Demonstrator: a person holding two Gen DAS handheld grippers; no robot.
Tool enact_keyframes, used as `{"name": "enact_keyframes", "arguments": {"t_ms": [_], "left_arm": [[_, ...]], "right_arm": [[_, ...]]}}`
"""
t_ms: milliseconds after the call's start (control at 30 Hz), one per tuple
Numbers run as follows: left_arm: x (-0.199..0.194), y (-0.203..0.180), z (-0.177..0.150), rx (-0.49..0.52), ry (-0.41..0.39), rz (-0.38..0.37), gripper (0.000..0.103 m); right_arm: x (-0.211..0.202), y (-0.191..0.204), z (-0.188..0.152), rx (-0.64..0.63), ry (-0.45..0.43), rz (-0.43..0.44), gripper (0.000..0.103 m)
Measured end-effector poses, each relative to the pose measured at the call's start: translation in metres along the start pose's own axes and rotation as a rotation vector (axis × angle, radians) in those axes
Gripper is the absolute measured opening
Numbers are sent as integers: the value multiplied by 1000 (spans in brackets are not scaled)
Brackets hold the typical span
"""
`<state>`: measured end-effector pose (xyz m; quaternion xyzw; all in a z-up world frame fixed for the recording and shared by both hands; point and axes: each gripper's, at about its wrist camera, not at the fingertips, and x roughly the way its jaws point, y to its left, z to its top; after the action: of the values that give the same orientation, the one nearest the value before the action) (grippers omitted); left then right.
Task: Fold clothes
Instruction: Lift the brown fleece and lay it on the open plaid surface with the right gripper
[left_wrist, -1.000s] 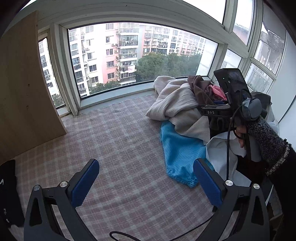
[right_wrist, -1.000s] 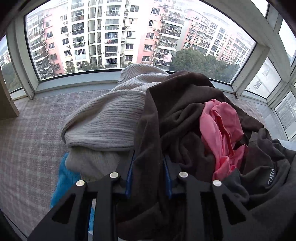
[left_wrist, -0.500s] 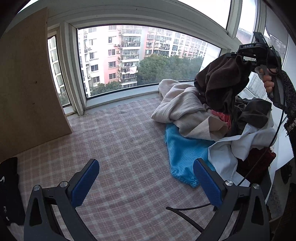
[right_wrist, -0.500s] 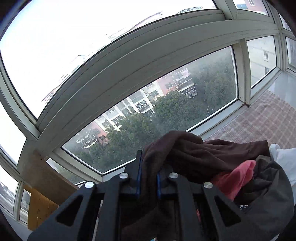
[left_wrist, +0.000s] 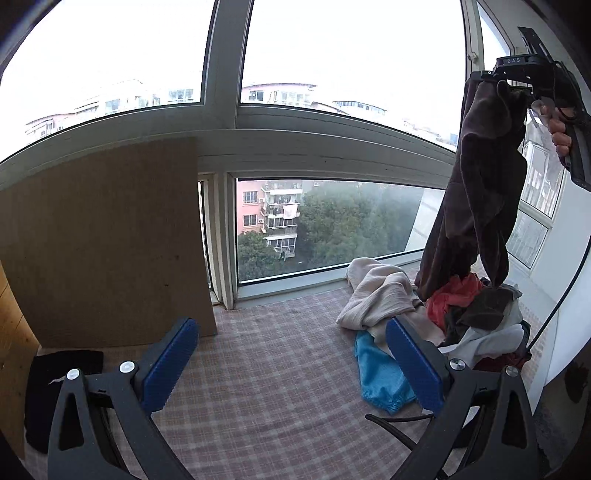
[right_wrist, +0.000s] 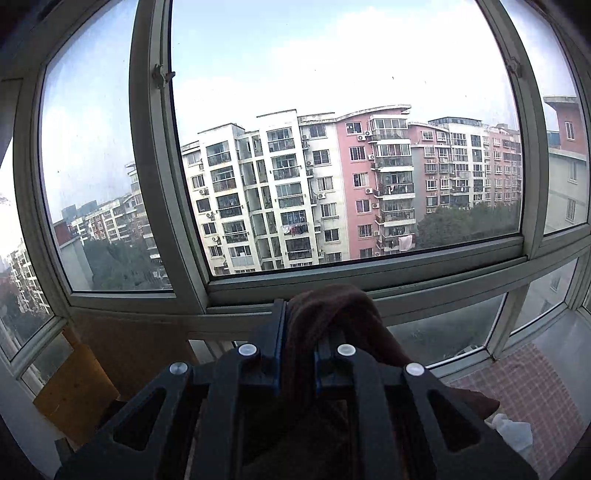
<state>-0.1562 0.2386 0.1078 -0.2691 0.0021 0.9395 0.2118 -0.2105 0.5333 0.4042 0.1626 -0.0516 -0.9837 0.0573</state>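
My right gripper (right_wrist: 300, 328) is shut on a dark brown garment (right_wrist: 332, 314) and holds it high in front of the window. In the left wrist view that brown garment (left_wrist: 476, 192) hangs long from the right gripper (left_wrist: 487, 79) at the upper right, its lower end just above the pile of clothes (left_wrist: 461, 310). The pile has a beige knit (left_wrist: 376, 295), a red piece (left_wrist: 450, 295), white and dark pieces and a blue cloth (left_wrist: 376, 373). My left gripper (left_wrist: 291, 365) is open and empty, low over the checked mat (left_wrist: 266, 369).
A brown board (left_wrist: 103, 236) leans against the window at the left. A black garment (left_wrist: 55, 384) lies at the left edge of the mat. Window frames (left_wrist: 332, 140) close off the far side. A cable (left_wrist: 399, 421) trails near the left gripper.
The right gripper has risen from the pile to well above it, pulling the brown garment out until it hangs free. The left gripper stayed open and tilted upward.
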Motion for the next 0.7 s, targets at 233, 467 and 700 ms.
{"name": "enact_keyframes", "arguments": {"t_ms": [233,467,700], "left_arm": [[-88,70,-9,-43,-84,105,102],[-150,149,-51,-79,-75,208,102],[-69,173,-95,-28,166,195,102]], "right_arm": [[-69,119,19,-127,-10,215,12],[-8,131,-220,-283,471,171,72],[83,65,-405,-77,687,25,72]]}}
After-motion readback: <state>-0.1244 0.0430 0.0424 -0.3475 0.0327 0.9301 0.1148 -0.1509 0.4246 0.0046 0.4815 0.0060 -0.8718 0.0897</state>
